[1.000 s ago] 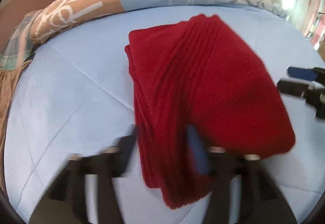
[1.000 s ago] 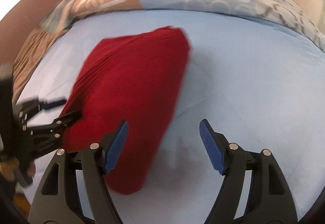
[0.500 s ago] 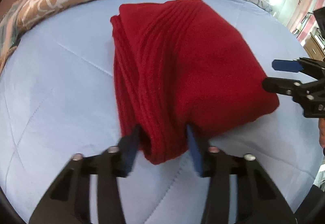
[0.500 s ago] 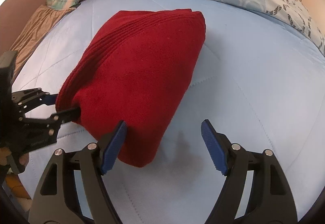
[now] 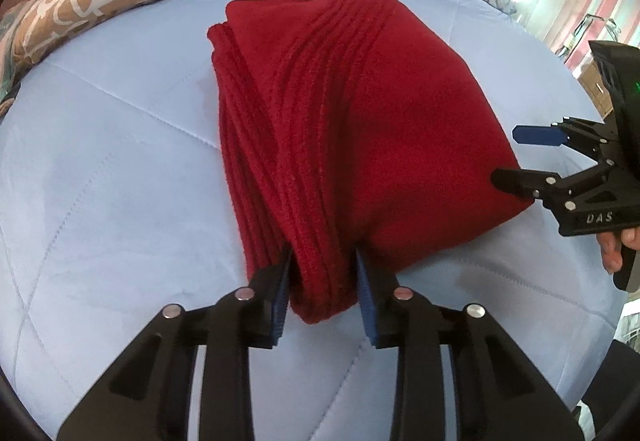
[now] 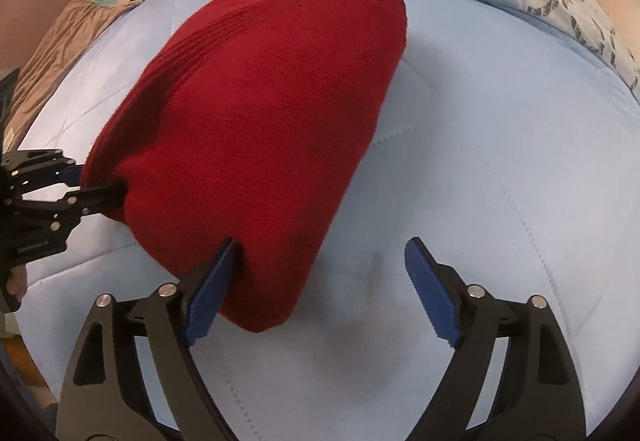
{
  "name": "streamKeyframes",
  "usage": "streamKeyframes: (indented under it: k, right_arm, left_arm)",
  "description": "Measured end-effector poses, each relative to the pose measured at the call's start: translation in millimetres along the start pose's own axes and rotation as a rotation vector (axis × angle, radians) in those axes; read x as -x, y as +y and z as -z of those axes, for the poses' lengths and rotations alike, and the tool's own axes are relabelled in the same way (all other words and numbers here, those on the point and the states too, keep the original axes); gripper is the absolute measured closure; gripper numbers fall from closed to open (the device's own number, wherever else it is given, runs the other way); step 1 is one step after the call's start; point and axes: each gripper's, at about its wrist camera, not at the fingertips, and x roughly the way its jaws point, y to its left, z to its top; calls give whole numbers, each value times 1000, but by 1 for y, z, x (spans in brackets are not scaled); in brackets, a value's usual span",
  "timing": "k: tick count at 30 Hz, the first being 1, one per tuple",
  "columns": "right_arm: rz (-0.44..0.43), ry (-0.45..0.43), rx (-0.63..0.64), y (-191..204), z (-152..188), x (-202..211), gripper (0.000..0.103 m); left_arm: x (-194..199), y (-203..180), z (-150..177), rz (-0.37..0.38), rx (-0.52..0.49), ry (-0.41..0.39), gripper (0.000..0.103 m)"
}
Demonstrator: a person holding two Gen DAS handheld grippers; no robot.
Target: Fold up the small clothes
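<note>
Left wrist view: my left gripper (image 5: pixel 323 281) closing, pinching ribbed near corner of red knit garment (image 5: pixel 360 113) (folded thick, layered edges at 9 o'clock) on blue quilt (image 5: pixel 100 181).

Right wrist view: my right gripper (image 6: pixel 316 289) opening, spread; garment's corner between jaws, 11 o'clock.

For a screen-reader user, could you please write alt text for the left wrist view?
The left gripper closes its jaws on the near corner of a folded red garment on a light blue quilt. At right, the right gripper straddles the garment's other near corner.
</note>
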Motion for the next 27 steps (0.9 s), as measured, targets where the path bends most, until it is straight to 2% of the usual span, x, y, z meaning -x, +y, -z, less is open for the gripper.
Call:
streamKeyframes:
  k: [3,4,5,8,12,14,16,17,21,23,26,27]
  right_arm:
    - [-2,-1,6,1,-2,2,17]
    - [-4,-12,15,2,-3,6,18]
    - [-7,-20,27,3,-4,11,18]
    - [0,-44,32,3,-6,19,18]
    - [4,-68,18,5,-4,24,18]
    - [18,-87,-1,4,-4,25,17]
    - [25,-104,-37,2,-4,28,11]
    - [22,-112,-54,-1,-5,28,8]
    - [-12,-129,-127,-14,-13,30,7]
    - [-26,-140,-150,-20,-16,31,3]
    - [-33,-129,-161,-25,-25,22,3]
    - [-31,-131,-158,-25,-28,20,3]
  left_arm:
    - [5,-1,1,-11,1,6,63]
    - [9,-3,1,-28,-1,6,56]
    - [14,-3,2,-52,-7,-1,48]
    - [29,-9,1,-148,-10,-34,35]
    - [33,-7,2,-251,77,-29,35]
    - [36,-3,5,-276,153,-29,28]
    - [40,2,7,-320,219,-25,20]
    - [41,4,7,-336,234,-23,17]
    - [50,6,0,-428,237,-37,12]
    - [54,10,-5,-431,246,-54,7]
    - [46,13,-14,-380,262,-49,7]
    - [43,11,-16,-384,257,-43,7]
